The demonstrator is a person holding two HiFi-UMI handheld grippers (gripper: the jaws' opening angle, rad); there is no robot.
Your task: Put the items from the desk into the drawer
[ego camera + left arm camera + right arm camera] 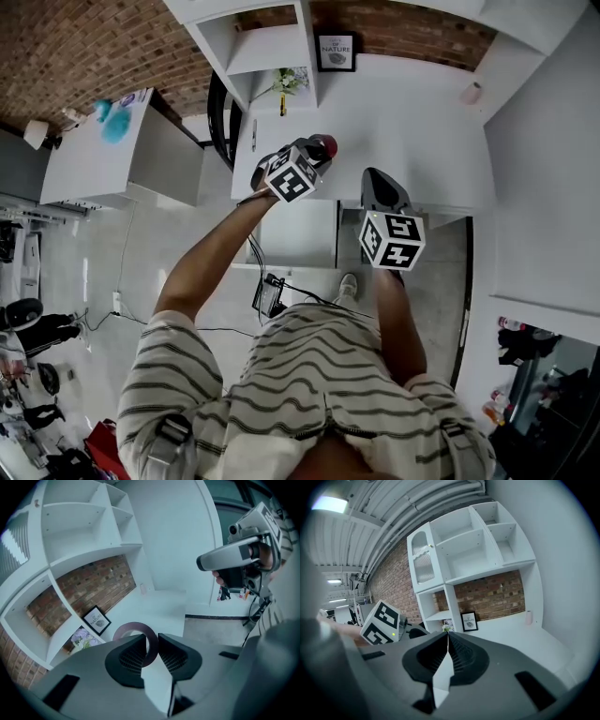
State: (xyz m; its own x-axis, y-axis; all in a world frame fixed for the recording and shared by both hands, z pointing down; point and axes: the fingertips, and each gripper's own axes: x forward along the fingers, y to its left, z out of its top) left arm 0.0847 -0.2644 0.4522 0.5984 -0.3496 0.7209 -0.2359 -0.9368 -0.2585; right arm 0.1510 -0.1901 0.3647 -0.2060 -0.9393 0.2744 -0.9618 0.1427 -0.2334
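1. The left gripper (151,641) hangs over the white desk (412,112) with its jaws partly closed on a dark maroon ring, seemingly a tape roll (125,628). The pads pinch the ring's right-hand wall, and the rest stands out towards 11 o'clock
2. The ring is clear of the desk surface, carried at the gripper's tip
3. I'd judge it light and fairly stiff with a smooth, narrow wall. Held by one side, it could swivel in the pads, so a hold across the wall like this one needs steady pressure
4. It is round and has no long axis. It stands on edge, and its hole faces back along the jaws
5. At about 4 o'clock from the left one, the right gripper (447,637) has its jaws pressed together with nothing between them
6. A small pale pink cylinder (472,93) remains at the desk's 2 o'clock corner
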